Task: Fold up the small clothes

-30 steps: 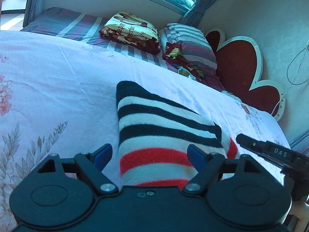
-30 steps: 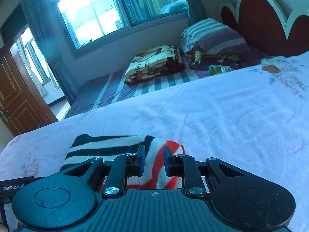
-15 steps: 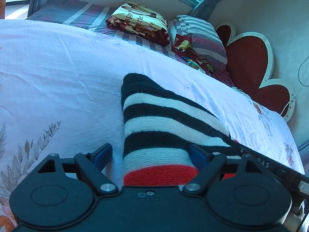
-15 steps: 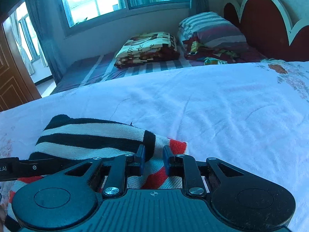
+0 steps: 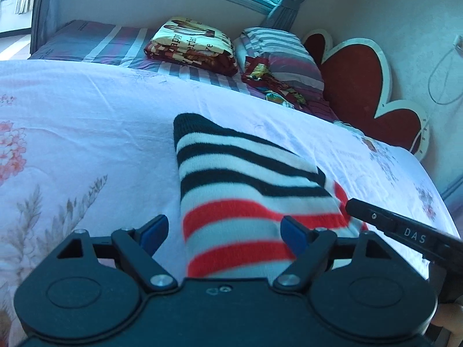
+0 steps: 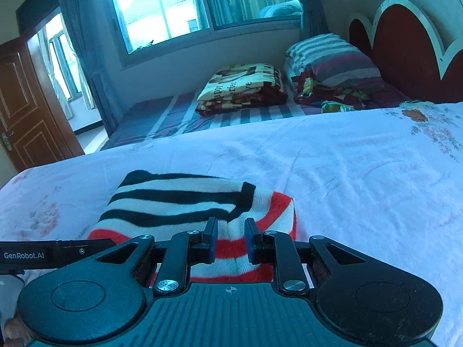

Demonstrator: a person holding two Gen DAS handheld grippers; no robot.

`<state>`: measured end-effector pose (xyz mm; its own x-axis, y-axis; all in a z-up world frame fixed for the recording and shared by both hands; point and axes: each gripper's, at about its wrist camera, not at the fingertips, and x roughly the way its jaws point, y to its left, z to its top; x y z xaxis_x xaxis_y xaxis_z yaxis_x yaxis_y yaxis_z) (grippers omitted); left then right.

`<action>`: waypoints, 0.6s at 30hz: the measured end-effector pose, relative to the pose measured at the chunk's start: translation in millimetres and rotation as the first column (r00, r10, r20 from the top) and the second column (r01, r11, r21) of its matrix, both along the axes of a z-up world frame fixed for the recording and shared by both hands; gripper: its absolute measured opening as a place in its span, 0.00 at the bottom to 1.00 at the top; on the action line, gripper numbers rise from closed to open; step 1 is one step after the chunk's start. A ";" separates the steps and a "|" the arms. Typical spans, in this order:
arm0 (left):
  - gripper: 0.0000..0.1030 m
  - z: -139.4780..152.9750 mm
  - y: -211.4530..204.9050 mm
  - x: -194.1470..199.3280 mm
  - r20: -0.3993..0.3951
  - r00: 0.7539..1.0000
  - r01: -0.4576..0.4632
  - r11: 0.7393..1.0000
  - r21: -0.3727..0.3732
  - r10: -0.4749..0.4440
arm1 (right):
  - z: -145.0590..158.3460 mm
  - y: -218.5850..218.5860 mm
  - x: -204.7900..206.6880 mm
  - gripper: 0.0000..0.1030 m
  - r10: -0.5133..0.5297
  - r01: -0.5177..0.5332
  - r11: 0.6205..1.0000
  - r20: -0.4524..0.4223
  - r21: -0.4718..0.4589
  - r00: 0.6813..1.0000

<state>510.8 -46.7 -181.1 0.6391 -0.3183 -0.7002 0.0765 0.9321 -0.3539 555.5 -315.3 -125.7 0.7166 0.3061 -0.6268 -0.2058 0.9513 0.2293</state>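
While a folded striped knit garment (image 5: 249,199) lies on the floral bedsheet (image 5: 86,133), it is framed by both grippers at its near end. The garment is banded black and white at its far part and red and white at its near part, and is seen again in the right wrist view (image 6: 185,208). The left gripper (image 5: 221,231) is spread wide, with its blue pads set on either side of the red-striped end; no cloth is seen pinched by them. The right gripper (image 6: 230,240) is narrowed to a small gap, with red-and-white fabric seen between its pads; whether the cloth is actually pinched cannot be told. A folded patterned blanket (image 6: 243,86) and a striped pillow (image 6: 330,57) are seen far off, beside a red headboard (image 5: 358,86).
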 end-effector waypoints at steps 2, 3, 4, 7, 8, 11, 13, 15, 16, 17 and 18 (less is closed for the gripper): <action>0.81 0.7 2.4 -13.1 0.005 1.000 -0.001 1.000 0.003 0.001 | -0.2 0.4 -14.3 0.19 0.014 -0.014 1.000 -0.006 0.000 1.000; 0.81 0.0 4.6 -19.1 0.000 1.000 -0.004 1.000 -0.008 0.004 | -1.2 0.7 -21.4 0.19 0.021 -0.021 1.000 -0.009 -0.004 1.000; 0.81 -1.1 6.3 -24.7 -0.004 1.000 -0.007 1.000 -0.018 0.007 | -3.1 1.9 -28.4 0.19 0.028 -0.028 0.999 -0.009 -0.019 1.000; 0.82 -7.2 7.6 -34.2 -0.008 1.000 -0.016 0.999 -0.037 0.016 | -21.1 9.2 -41.4 0.19 0.045 -0.045 0.984 -0.004 -0.170 0.999; 0.83 -10.5 7.1 -34.3 -0.019 1.000 -0.022 0.999 -0.050 0.021 | -28.0 10.5 -43.1 0.19 0.061 -0.057 0.977 0.010 -0.204 0.998; 0.83 -16.6 5.1 -33.2 -0.030 0.999 -0.033 0.997 -0.065 0.031 | -39.3 10.4 -46.7 0.19 0.063 -0.052 0.973 0.041 -0.226 0.997; 0.83 -15.3 -1.2 -34.3 -0.001 1.000 -0.019 1.000 -0.024 0.019 | -41.4 8.8 -44.9 0.19 0.054 -0.045 0.977 0.037 -0.208 0.998; 0.83 -11.4 -2.7 -34.6 -0.002 1.000 -0.018 1.000 -0.006 0.018 | -38.8 2.8 -44.6 0.19 0.039 -0.035 0.986 0.020 -0.165 0.999; 0.82 -7.5 -2.0 -35.3 -0.006 1.000 -0.018 1.000 -0.009 0.018 | -33.7 -1.8 -47.1 0.19 0.031 -0.029 0.990 0.013 -0.142 0.999; 0.81 -4.4 -1.2 -38.0 -0.002 1.000 -0.012 1.000 -0.011 0.012 | -30.1 -4.3 -49.8 0.19 0.026 -0.025 0.992 0.010 -0.122 1.000; 0.81 -1.6 -1.4 -42.6 0.009 1.000 -0.006 1.000 -0.005 0.006 | -24.2 -8.2 -55.8 0.19 0.024 -0.023 0.994 0.009 -0.104 1.000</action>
<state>468.2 -48.1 -182.6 0.6471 -0.3185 -0.6927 0.0744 0.9306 -0.3583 499.8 -323.5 -149.9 0.7165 0.2566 -0.6487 -0.2303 0.9648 0.1273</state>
